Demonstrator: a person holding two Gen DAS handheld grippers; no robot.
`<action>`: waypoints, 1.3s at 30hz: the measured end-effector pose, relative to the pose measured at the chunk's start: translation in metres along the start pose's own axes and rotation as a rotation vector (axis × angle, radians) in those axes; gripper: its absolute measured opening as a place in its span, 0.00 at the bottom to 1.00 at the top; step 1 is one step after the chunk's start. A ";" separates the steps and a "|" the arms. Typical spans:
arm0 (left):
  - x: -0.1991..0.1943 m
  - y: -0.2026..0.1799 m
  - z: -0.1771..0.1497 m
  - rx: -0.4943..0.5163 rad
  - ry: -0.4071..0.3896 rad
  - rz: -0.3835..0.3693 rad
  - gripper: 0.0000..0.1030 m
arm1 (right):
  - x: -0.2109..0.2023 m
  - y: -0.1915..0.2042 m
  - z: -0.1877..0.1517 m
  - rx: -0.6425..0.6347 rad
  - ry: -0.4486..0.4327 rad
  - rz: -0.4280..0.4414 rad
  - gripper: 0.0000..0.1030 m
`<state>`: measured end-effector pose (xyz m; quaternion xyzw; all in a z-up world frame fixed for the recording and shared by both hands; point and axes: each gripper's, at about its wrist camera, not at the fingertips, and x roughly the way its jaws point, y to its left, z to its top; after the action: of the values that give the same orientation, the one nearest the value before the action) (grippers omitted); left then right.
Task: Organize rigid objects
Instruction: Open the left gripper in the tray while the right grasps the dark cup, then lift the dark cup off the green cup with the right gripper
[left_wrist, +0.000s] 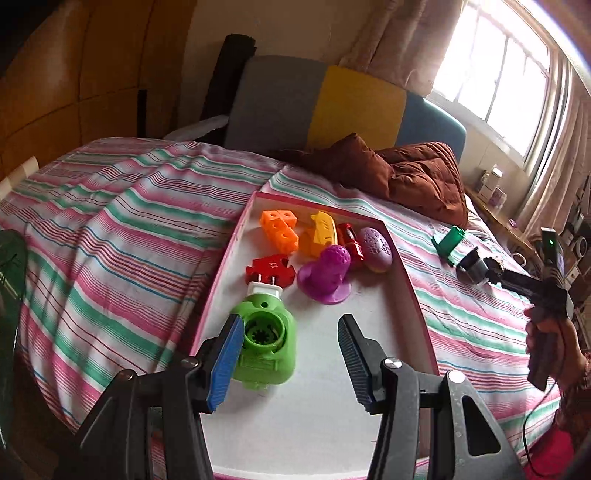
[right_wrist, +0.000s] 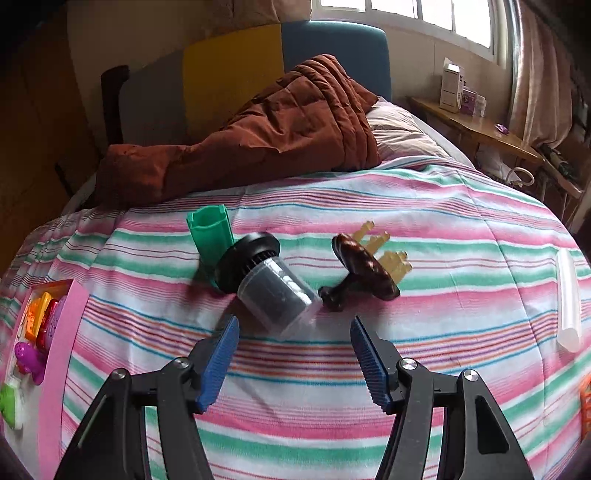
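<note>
Striped bed (right_wrist: 406, 206) carrying pink-rimmed tray (left_wrist: 402, 273), holding orange blocks (left_wrist: 277, 230), purple plunger-shaped toy (left_wrist: 327, 275), green housing (left_wrist: 266, 338) sitting by left hand-held gripper (left_wrist: 291, 360), gaping empty. Right hand-held gripper (right_wrist: 293, 363), also parted, empty, hovering near clear canister (right_wrist: 271, 286), lying loose outside tray. Risk: round canister likely rolling off soft bedding if nudged.

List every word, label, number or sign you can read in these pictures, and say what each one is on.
No text can be read in either view.
White box on the wooden shelf by the window: dark print, too small to read.
Purple box beside it: label blurred.
Red block in the pink-rimmed tray: two small raised marks, not legible.
</note>
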<state>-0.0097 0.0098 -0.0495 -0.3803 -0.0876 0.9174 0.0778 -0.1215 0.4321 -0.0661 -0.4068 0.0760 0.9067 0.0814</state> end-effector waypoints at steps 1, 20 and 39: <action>0.000 -0.003 0.000 0.005 0.002 -0.004 0.52 | 0.004 0.001 0.004 -0.008 0.001 0.001 0.62; 0.003 -0.028 -0.005 0.041 0.031 -0.059 0.52 | 0.024 0.002 0.003 0.029 0.093 0.141 0.44; -0.003 -0.026 -0.009 0.018 0.024 -0.077 0.52 | -0.033 0.037 -0.017 -0.050 0.054 0.193 0.42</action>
<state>0.0007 0.0350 -0.0474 -0.3871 -0.0928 0.9098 0.1174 -0.0951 0.3899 -0.0502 -0.4237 0.0946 0.9007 -0.0187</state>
